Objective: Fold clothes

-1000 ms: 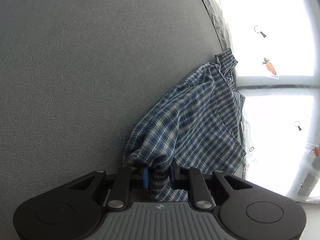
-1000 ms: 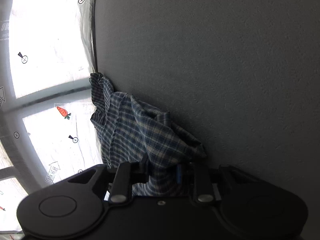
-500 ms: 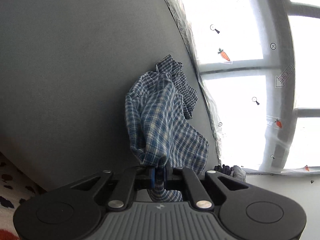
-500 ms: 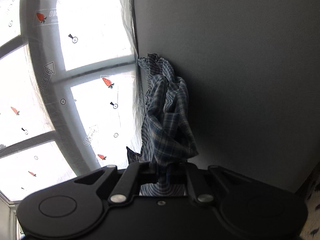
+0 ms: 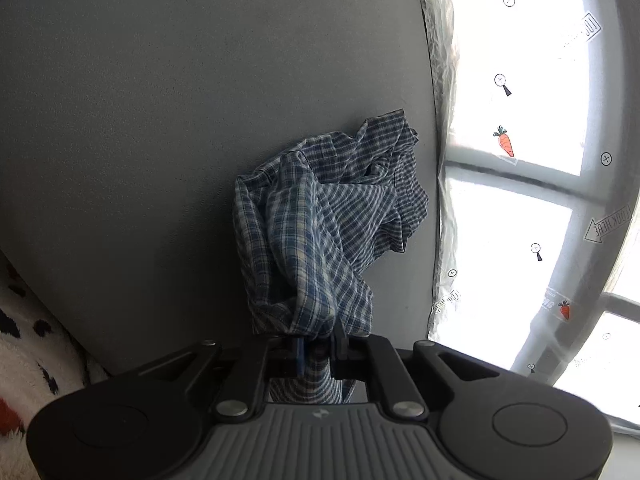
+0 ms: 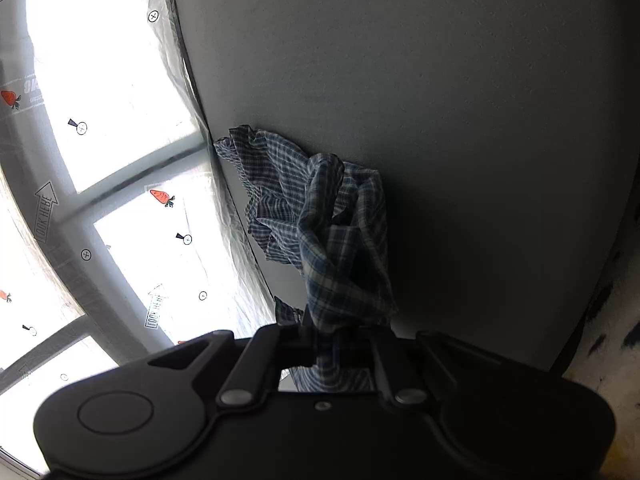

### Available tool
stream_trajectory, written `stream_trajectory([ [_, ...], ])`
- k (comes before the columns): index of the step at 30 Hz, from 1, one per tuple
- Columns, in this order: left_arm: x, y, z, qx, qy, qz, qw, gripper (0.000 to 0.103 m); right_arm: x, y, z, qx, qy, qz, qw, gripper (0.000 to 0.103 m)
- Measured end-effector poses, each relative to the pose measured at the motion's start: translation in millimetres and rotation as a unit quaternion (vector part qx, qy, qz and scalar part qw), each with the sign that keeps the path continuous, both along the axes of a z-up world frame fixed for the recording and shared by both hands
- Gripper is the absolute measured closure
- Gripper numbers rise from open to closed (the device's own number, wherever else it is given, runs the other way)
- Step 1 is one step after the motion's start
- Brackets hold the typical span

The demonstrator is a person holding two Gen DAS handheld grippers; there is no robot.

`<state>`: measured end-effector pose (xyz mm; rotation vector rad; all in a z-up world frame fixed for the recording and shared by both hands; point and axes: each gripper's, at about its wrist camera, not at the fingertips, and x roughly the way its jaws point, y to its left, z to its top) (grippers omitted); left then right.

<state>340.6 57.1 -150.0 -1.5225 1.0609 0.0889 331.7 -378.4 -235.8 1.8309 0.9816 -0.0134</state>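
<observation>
A blue and white plaid shirt (image 5: 320, 220) hangs bunched up from my left gripper (image 5: 318, 344), and its far end rests on the grey surface (image 5: 160, 120). The pads pinch a fold of the cloth, and the left jaws are opening slightly with the cloth still between them. In the right wrist view the same shirt (image 6: 320, 208) runs crumpled from the grey surface (image 6: 480, 120) up into my right gripper (image 6: 336, 340), which is shut on another fold. The fingertips of both grippers are partly hidden by the fabric.
A bright window (image 5: 520, 240) covered with film printed with carrots and arrows borders the grey surface, and it shows in the right wrist view as well (image 6: 100, 80). A white fluffy cover with dark spots (image 5: 24, 344) (image 6: 608, 344) lies at the near edge.
Both grippers rose with the shirt in them and rolled. The shirt, spread flatter a second ago, is now pulled up into a bunched hanging bundle.
</observation>
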Motion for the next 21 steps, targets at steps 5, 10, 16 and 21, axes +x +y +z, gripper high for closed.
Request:
stream_trajectory([
  [5, 17, 1, 4, -0.009, -0.01, 0.011, 0.9999, 0.091, 11, 0, -4, 0.022, 0.006, -0.017, 1.0, 0.095],
  [10, 42, 1, 12, -0.004, -0.03, 0.018, 0.9994, 0.091, 36, 5, 2, 0.028, -0.014, -0.018, 0.999, 0.095],
  [16, 78, -3, 13, -0.013, -0.047, 0.022, 0.9986, 0.092, 69, 6, 5, 0.037, -0.03, -0.028, 0.998, 0.095],
  [21, 122, -7, 10, -0.012, -0.056, 0.017, 0.9982, 0.092, 104, 8, 0, 0.051, -0.026, -0.036, 0.998, 0.095],
])
